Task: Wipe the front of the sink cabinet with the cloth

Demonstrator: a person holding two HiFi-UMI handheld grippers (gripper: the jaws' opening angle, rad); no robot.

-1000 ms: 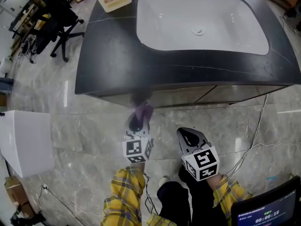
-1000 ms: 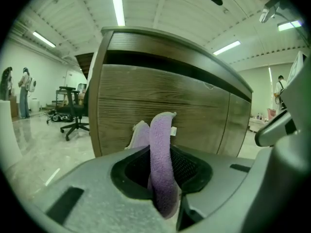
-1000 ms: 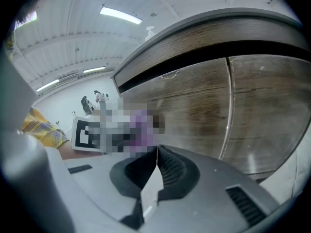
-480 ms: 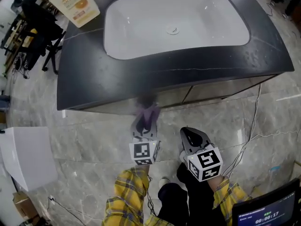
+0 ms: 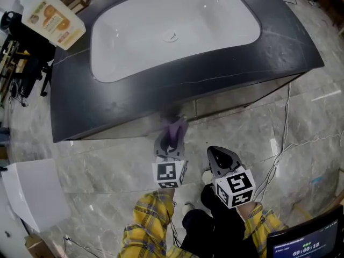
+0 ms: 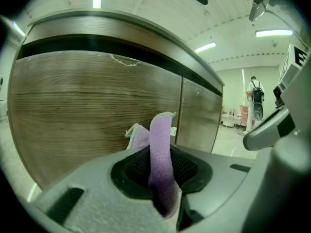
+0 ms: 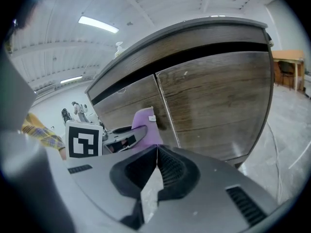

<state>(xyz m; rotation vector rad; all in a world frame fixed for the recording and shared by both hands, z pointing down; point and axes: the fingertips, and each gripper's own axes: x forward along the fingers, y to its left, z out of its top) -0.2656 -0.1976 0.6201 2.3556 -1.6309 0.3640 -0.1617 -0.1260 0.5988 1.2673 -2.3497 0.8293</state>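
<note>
Got the purple cloth pinched tight in the left gripper, poking up past the jaws, right up by the wood-grain cabinet door. Can't tell if actually touching. From the head view, hardly any cabinet front on show, tucked under the dark countertop. Closed up on nothing for the right gripper, just beside the left.

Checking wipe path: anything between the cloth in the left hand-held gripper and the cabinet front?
Nothing visible. The cloth, clamped in the left hand-held gripper, points straight at the wooden cabinet front. The right hand-held gripper sits off to the side, shut and empty, clear of that path.
</note>
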